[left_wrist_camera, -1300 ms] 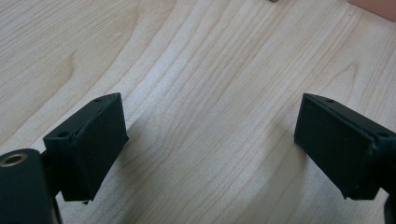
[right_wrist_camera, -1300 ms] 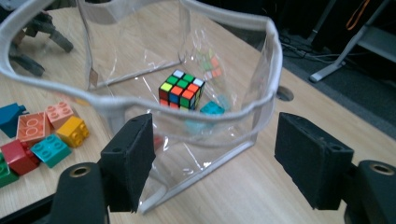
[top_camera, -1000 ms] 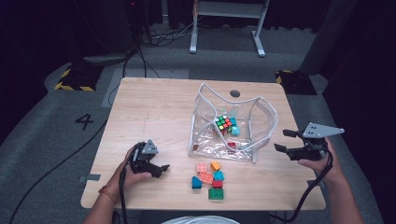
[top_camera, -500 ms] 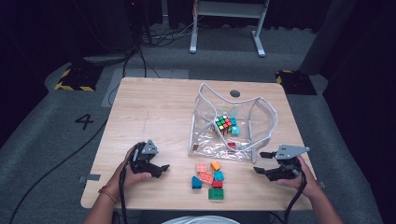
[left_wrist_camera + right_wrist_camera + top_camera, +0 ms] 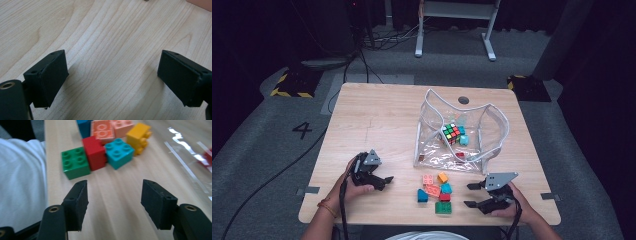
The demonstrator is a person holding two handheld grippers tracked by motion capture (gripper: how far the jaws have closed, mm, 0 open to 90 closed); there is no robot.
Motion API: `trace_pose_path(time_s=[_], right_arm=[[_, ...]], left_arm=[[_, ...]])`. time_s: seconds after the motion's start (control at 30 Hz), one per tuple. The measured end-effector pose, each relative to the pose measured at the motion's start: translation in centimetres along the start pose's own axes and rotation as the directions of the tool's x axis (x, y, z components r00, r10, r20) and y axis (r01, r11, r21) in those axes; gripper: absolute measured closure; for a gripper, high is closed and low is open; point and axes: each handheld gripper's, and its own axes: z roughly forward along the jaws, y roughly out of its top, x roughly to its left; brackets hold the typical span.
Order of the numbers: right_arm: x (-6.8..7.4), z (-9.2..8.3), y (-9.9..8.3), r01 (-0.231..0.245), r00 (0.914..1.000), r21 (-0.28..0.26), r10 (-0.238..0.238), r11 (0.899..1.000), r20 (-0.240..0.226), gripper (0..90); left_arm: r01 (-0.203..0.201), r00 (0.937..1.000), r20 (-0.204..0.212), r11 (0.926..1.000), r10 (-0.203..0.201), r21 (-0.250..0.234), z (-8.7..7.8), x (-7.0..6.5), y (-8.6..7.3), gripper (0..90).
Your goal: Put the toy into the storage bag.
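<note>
Two grippers work at the near edge of the counter [image 5: 377, 115], one on each side of a cluster of toy bricks that serves as the landmark here. Right gripper [image 5: 473, 195] sits just to the right of the cluster, low over the counter, its jaws pointing toward the bricks. Its jaws stand partly apart with bare wood between them; they have just been closing, and nothing lies between them. In the right gripper view the green brick [image 5: 75, 162] lies nearest, just ahead of the jaws and apart from them.

Left gripper [image 5: 384, 181] lies well to the left of the cluster, held in the person's left hand [image 5: 354, 186]. Its jaws are spread wide over bare wood and hold nothing.

Within the cluster, the green brick [image 5: 443, 207] occupies the near edge. The red brick [image 5: 94, 152] touches its far side, and the teal brick [image 5: 119, 152] sits against the red one. Next to them stand a yellow brick [image 5: 138, 138] and an orange-pink brick [image 5: 102, 131], with a paler pink brick [image 5: 122, 125] against it. A blue brick [image 5: 422, 195] stands at the left side of the cluster.

Beyond the cluster lies a clear plastic pouch [image 5: 434, 150] with white piping, its opening facing up. Inside it rests a colour cube puzzle [image 5: 452, 133], with a small teal piece [image 5: 463, 140] touching it and a small red piece [image 5: 460, 155] nearer the bricks.
</note>
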Motion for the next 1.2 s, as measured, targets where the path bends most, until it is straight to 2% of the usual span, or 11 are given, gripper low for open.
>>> trace_pose_path(time_s=[0.13, 0.27, 0.53, 0.7, 0.73, 0.77, 0.87, 0.93, 1.0, 1.13, 1.2], right_arm=[[1.2, 1.2, 0.2, 0.04, 0.9984, 0.01, -0.039, 0.999, -0.04, 39.5], [2.2, 2.2, 0.5, 0.041, 0.9975, 0.049, -0.038, 0.998, -0.059, 42.1], [2.6, 3.6, 1.3, 0.119, 0.9893, 0.05, -0.114, 0.992, -0.091, 46.2], [3.0, 4.1, 1.7, 0.129, 0.9868, 0.051, -0.123, 0.99, -0.105, 46.5], [2.9, 4.2, 1.7, 0.157, 0.983, 0.051, -0.151, 0.986, -0.104, 46.6], [3.2, 4.3, 1.8, 0.125, 0.9876, 0.044, -0.12, 0.991, -0.1, 47.1], [3.3, 4.3, 1.9, 0.15, 0.985, 0.053, -0.145, 0.987, -0.094, 48.8], [3.4, 4.4, 1.9, 0.13, 0.9886, 0.05, -0.126, 0.99, -0.082, 51.9], [3.3, 4.4, 2.0, 0.162, 0.9851, 0.052, -0.159, 0.985, -0.066, 54.2], [3.2, 4.4, 2.0, 0.179, 0.9824, 0.051, -0.176, 0.982, -0.063, 58.5], [3.3, 4.3, 2.0, 0.161, 0.9853, 0.055, -0.157, 0.985, -0.066, 59.4]], left_arm=[[0.002, 1.0, 0.001, 1.0, -0.002, 0.001, 0.0, 0.0, 0.0, 9.5], [0.001, 1.0, 0.001, 1.0, -0.001, 0.001, 0.0, 0.0, 0.0, 9.5], [0.001, 1.0, -0.001, 1.0, -0.001, 0.001, 0.0, 0.0, 0.0, 9.5], [0.0, 1.0, 0.0, 1.0, 0.0, 0.001, 0.0, 0.0, 0.0, 9.5], [-0.001, 1.0, -0.001, 1.0, 0.001, 0.002, 0.0, 0.0, 0.0, 9.5], [0.0, 1.0, 0.0, 1.0, 0.0, 0.001, 0.0, 0.0, 0.0, 9.5], [0.0, 1.0, 0.0, 1.0, 0.0, 0.001, 0.0, 0.0, 0.0, 9.5], [-0.001, 1.0, -0.001, 1.0, 0.001, 0.002, 0.0, 0.0, 0.0, 9.5], [0.0, 1.0, 0.0, 1.0, 0.0, 0.002, 0.0, 0.0, 0.0, 9.5], [0.0, 1.0, 0.0, 1.0, 0.0, 0.001, 0.0, 0.0, 0.0, 9.5], [-0.001, 1.0, -0.003, 1.0, 0.001, 0.001, 0.0, 0.0, 0.0, 9.5]])
